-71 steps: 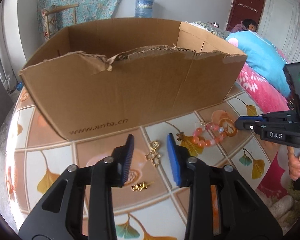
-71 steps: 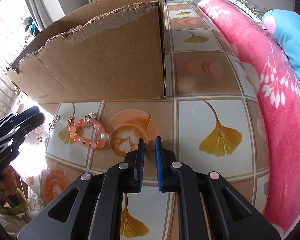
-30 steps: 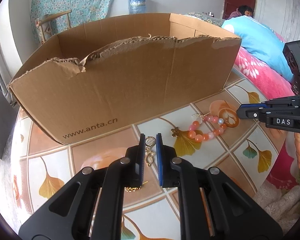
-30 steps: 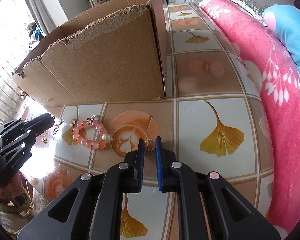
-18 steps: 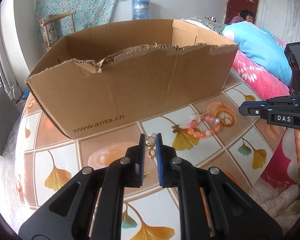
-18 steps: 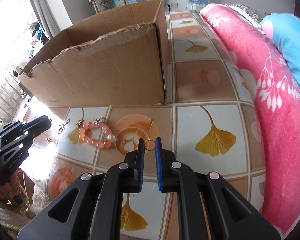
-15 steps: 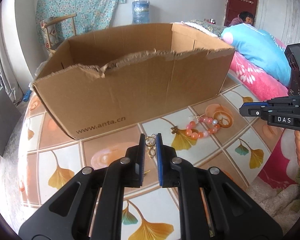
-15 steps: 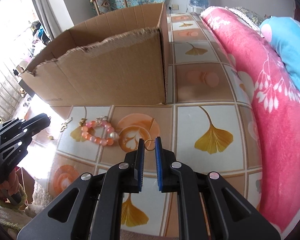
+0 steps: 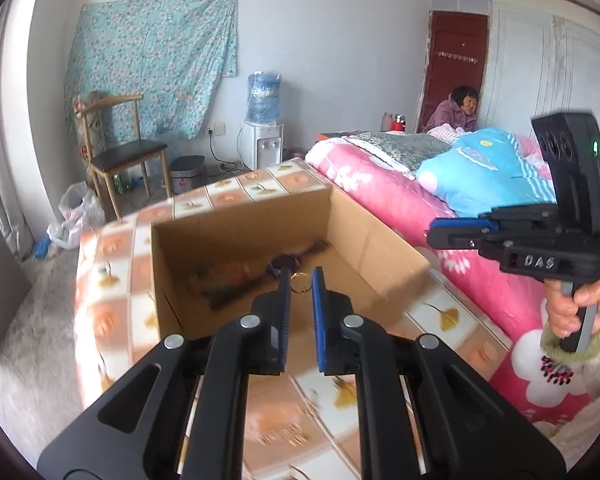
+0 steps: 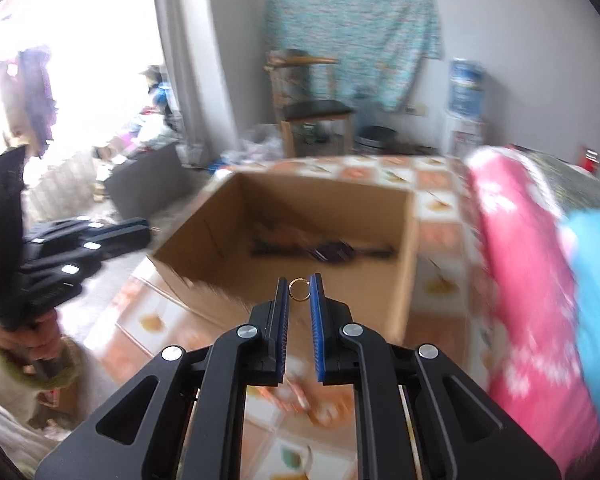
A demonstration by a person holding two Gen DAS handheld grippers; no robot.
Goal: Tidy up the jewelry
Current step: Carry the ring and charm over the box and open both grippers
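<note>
both views: two hand-held tongs raised above an open cardboard box (image 9: 364, 240) standing on the leaf-patterned tiled worktop (image 9: 112, 248). the left tongs (image 9: 301, 280) are nearly closed, the blue pads pinching a small gold ring-shaped piece (image 9: 300, 282) at its edges. the right tongs (image 10: 299, 289) likewise clamp a small gold ring (image 10: 299, 289) between their pads. each ring is a thin, bright metal loop, held upright at the very tips of the pads and seen against the box opening.

step in hand, as judged: transport of two small pieces to the box, with release not yet made. motion blur across the worktop and box, strongest in the right wrist view, suggests the tongs are moving. dark, blurred items (image 10: 332, 250) already lie on the box floor; what they are cannot be told.

next move, as judged: bring each tip past the torn near wall and over the opening, lower it a little, then spread the pads so the ring drops inside. so light a loop, gripped only at its rim, may slip or bounce out if released over the edge. a pink floral quilt (image 9: 452, 264) borders the worktop on the right.
</note>
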